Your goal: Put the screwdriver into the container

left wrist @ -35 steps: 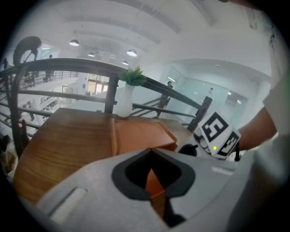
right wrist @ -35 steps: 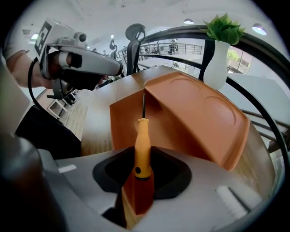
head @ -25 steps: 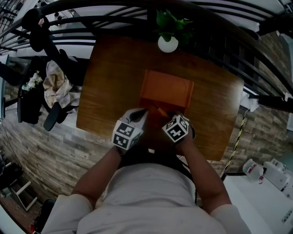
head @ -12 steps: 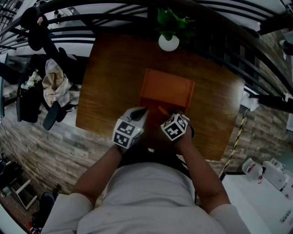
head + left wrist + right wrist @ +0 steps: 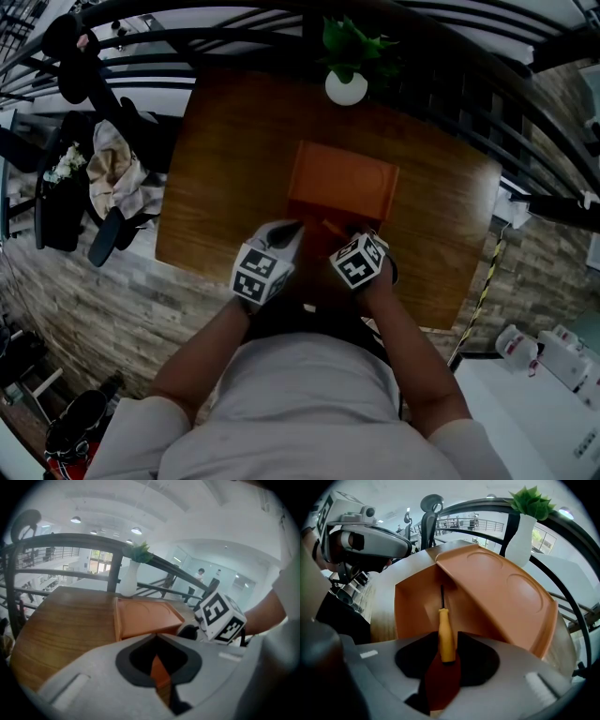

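Observation:
An orange container [image 5: 342, 183] stands on the wooden table [image 5: 234, 159], its lid [image 5: 497, 588] tilted open. The yellow-handled screwdriver [image 5: 446, 637] points shaft-first down into the container's open compartment [image 5: 412, 606]. My right gripper [image 5: 446, 644] is at the container's near edge. Its jaws are opening, the handle's end lies loosely between them, and the pads are not pressing on it. In the head view the right gripper [image 5: 349, 242] sits beside the left gripper [image 5: 284, 234]. The left gripper [image 5: 156, 637] is shut on nothing, just left of the container's near corner.
A white vase with a green plant [image 5: 345, 86] stands at the table's far edge, behind the container. A dark curved railing [image 5: 553, 541] runs behind the table. A chair draped with clothes [image 5: 112, 178] is off the table's left side.
Both grippers have stayed almost in place at the container's near edge. The right one has edged slightly left.

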Demonstrator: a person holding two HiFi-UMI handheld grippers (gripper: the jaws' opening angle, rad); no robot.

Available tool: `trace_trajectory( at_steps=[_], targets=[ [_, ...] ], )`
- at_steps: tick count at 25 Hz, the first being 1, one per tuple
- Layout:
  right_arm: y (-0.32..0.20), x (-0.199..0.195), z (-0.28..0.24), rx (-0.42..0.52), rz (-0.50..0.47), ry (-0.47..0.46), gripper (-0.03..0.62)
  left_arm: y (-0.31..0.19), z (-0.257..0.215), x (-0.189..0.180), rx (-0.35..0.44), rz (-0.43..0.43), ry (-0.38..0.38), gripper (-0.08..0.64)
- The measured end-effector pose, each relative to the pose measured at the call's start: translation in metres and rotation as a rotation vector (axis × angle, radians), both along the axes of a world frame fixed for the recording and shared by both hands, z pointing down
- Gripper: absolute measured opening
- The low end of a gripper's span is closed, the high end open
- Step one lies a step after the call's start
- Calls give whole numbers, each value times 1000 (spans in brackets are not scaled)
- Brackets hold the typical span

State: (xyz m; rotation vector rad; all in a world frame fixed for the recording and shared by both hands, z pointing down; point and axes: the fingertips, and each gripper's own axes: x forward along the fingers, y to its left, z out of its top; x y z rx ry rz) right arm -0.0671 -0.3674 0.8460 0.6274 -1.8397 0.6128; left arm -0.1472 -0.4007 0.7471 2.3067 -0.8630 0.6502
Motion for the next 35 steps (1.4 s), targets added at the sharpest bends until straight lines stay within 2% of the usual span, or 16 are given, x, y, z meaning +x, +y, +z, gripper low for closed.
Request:
trace_trajectory(
  at_steps=[10,13,21,35],
  targets=[
    [0,0,-9,11,18,-27,133,0,-9,3,8,-5,-3,5],
    [0,-2,-18,30,19,-47,104,2,-11,4,16,-2,-5,5],
    [-3,-3,-55,116,19,-107,8,8,-32,9,46,-14,-1,5],
    [3,6,-160,294,94,-299,8,27,-102,24,148,-49,17,5]
  ],
)
